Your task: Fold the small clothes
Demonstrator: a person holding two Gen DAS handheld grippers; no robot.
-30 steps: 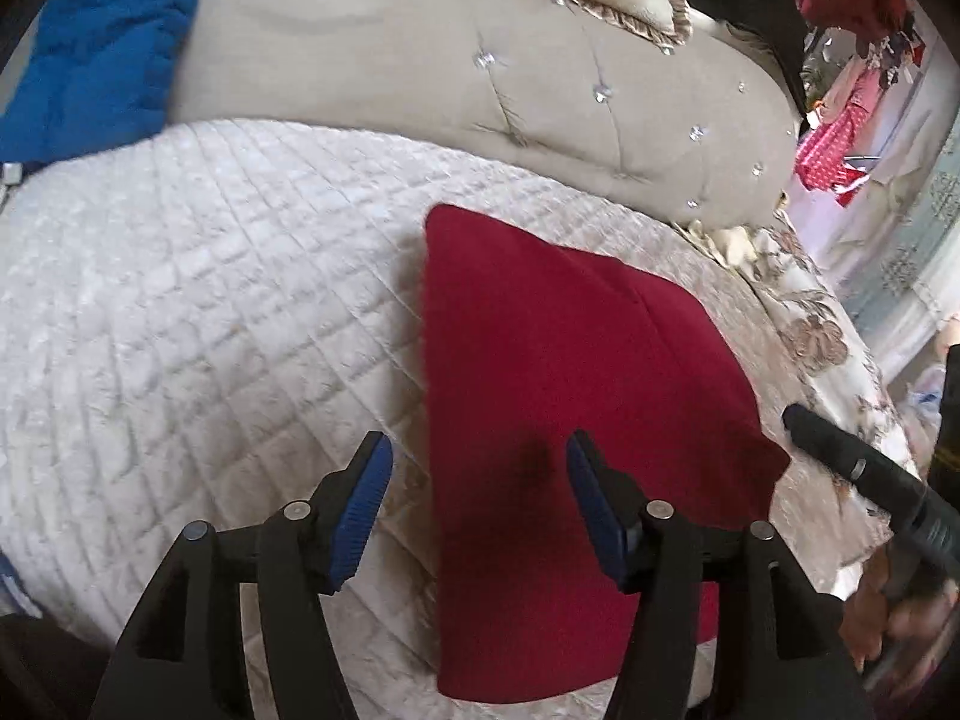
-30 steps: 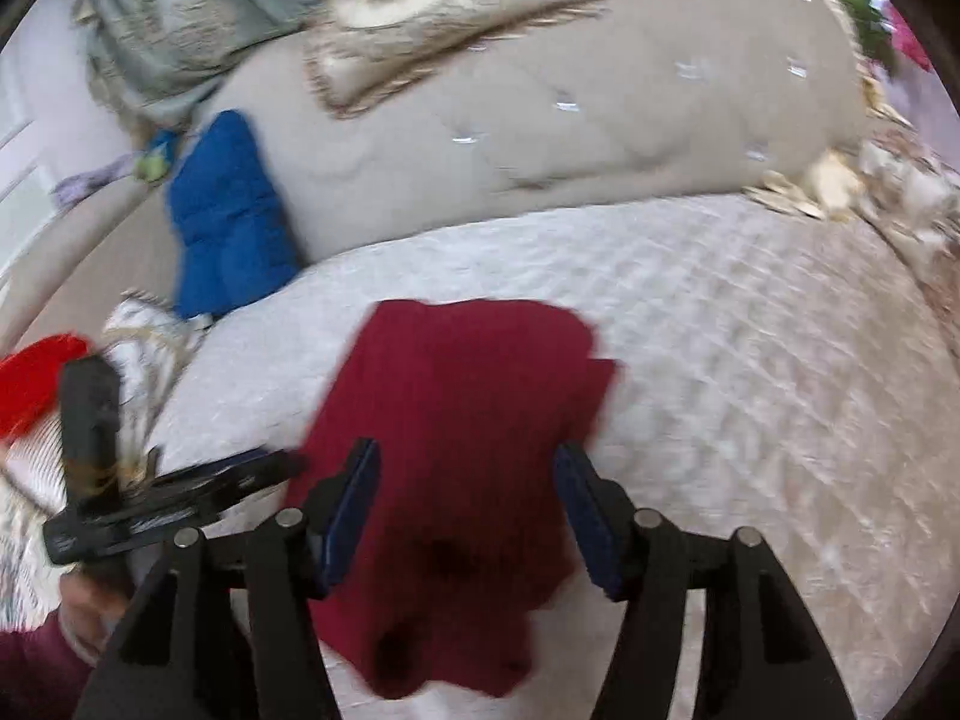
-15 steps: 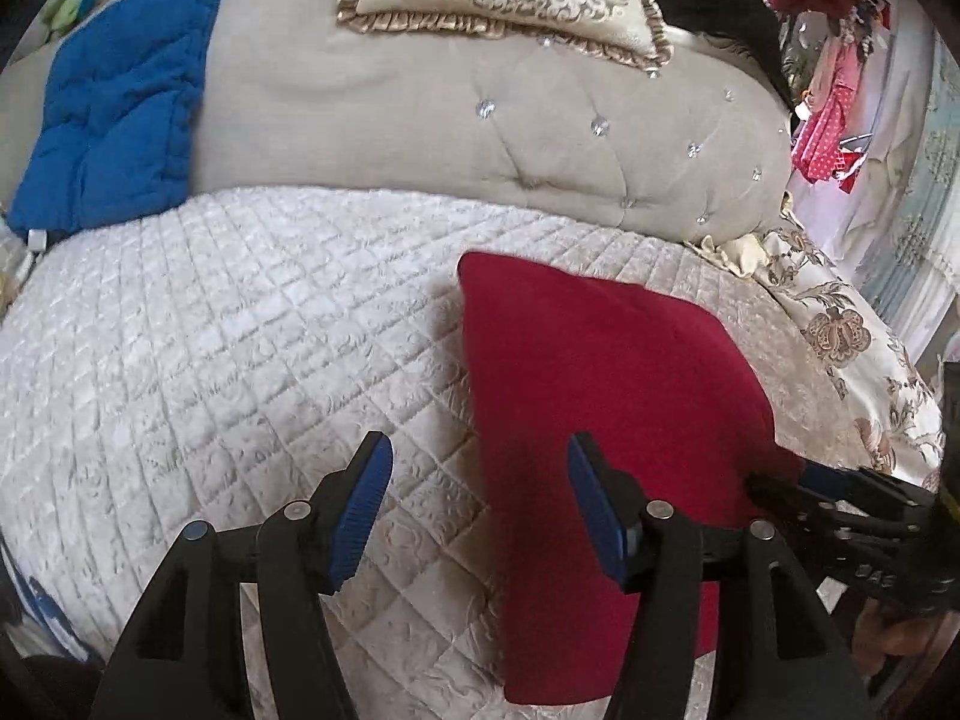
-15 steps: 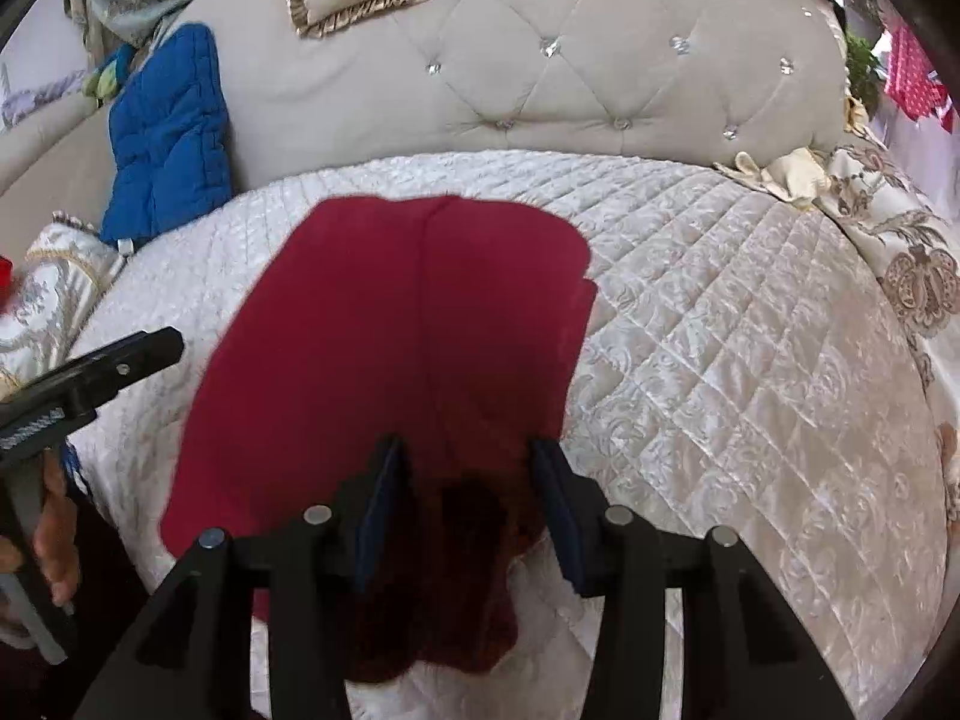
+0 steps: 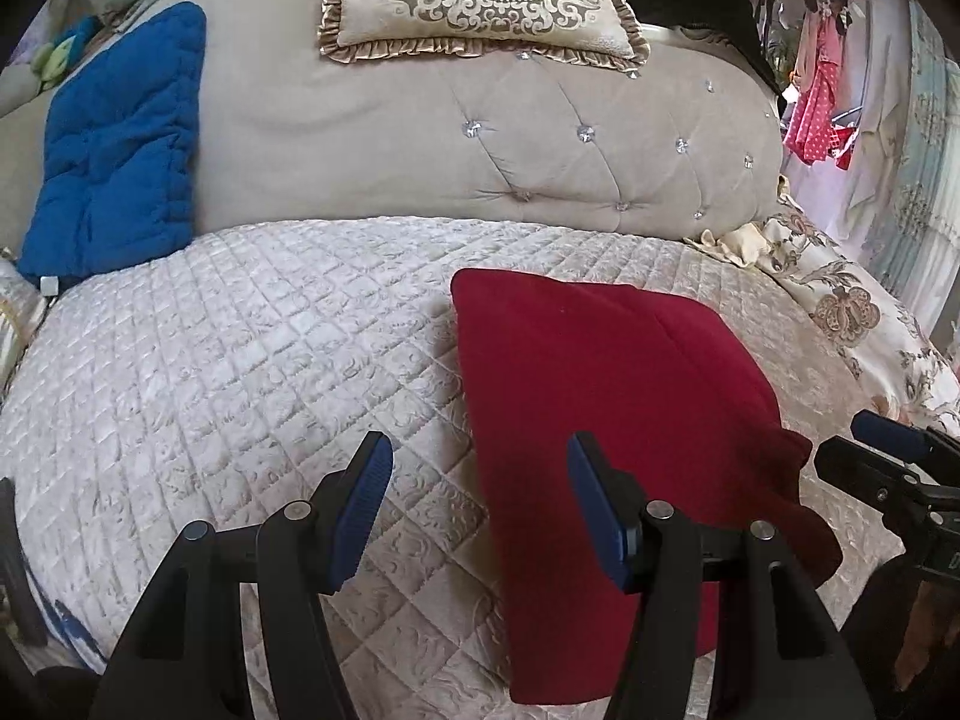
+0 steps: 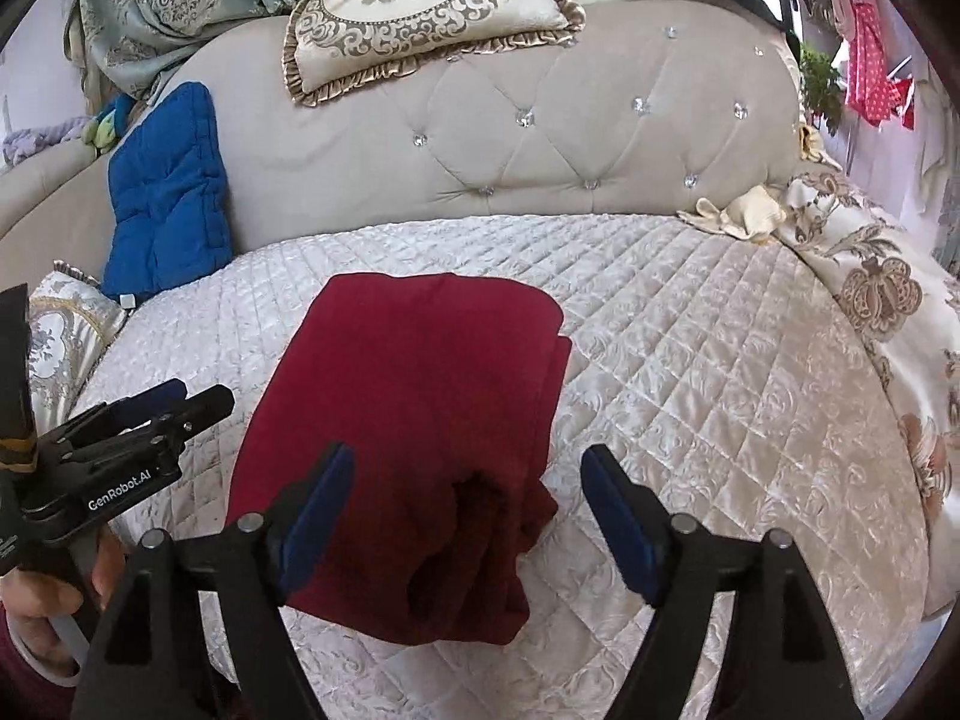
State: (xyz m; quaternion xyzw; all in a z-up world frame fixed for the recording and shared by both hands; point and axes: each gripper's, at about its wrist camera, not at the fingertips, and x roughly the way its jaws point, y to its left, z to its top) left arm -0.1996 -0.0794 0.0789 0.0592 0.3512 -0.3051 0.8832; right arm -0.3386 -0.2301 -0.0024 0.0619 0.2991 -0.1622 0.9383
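Now the folded red garment [image 6: 414, 408] lies flat on the quilted bed [image 6: 690, 372], its long axis running from the near edge toward the tufted headboard [image 6: 540, 150], the bunched end nearest me. My right claw [image 6: 468, 516] has just sprung apart and hovers released over that bunched end, cloth below but not pinched. My left claw [image 5: 480, 516] hangs released too, straddling the garment's left edge. A blue cushion [image 5: 114, 144] leans at the bed's far left corner; a frilled pillow [image 5: 480, 0] tops the headboard.
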